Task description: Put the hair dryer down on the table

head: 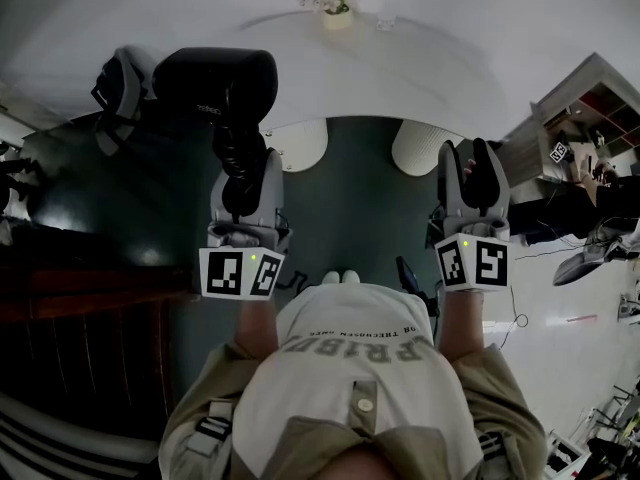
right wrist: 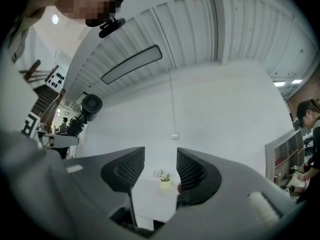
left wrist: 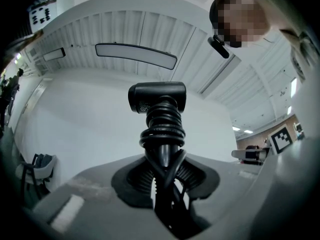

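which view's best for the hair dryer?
Left gripper view: the hair dryer stands centred and close, its cord-wrapped handle clamped in the left gripper. Head view shows it from above, dark and with less detail. Right gripper view catches it only small, near the left edge.

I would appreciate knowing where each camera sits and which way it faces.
Head view: on the person's head, facing steeply down at table, shirt, left tongs, right tongs.
Left gripper view: on left tongs, facing along them, shut on hair dryer.
Right gripper view: on right tongs, open, facing the table's potted plant.
Shared: head and right gripper views both show plant and hair dryer.
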`<state>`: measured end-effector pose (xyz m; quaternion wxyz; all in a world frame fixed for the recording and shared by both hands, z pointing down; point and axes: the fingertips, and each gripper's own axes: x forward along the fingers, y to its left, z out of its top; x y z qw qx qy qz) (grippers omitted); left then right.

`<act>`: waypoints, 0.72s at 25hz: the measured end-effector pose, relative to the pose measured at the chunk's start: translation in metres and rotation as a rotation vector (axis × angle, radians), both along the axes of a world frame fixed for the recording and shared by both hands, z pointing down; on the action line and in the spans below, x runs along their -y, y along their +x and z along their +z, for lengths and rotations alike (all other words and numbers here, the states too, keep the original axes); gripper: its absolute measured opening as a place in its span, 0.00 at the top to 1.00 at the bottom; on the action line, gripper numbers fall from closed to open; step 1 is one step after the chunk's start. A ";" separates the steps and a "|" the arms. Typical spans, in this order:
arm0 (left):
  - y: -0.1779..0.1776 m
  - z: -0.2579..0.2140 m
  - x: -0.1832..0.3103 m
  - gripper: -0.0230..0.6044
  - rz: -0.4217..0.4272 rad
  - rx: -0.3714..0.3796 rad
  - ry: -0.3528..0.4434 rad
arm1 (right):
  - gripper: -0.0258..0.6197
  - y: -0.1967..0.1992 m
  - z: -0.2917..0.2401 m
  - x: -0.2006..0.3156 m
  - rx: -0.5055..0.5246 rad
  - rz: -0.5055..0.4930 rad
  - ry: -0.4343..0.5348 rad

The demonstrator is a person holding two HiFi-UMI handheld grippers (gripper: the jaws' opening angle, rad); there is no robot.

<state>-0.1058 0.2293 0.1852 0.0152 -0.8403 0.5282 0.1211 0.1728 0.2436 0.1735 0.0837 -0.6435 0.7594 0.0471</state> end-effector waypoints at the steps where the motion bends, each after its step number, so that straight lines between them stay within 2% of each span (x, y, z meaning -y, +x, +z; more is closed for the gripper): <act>1: 0.000 -0.001 0.001 0.76 -0.003 -0.003 0.001 | 0.64 0.002 0.000 0.001 0.000 -0.001 -0.001; 18: 0.003 0.003 0.009 0.76 -0.031 0.010 0.002 | 0.64 -0.001 0.007 0.018 -0.012 -0.055 -0.028</act>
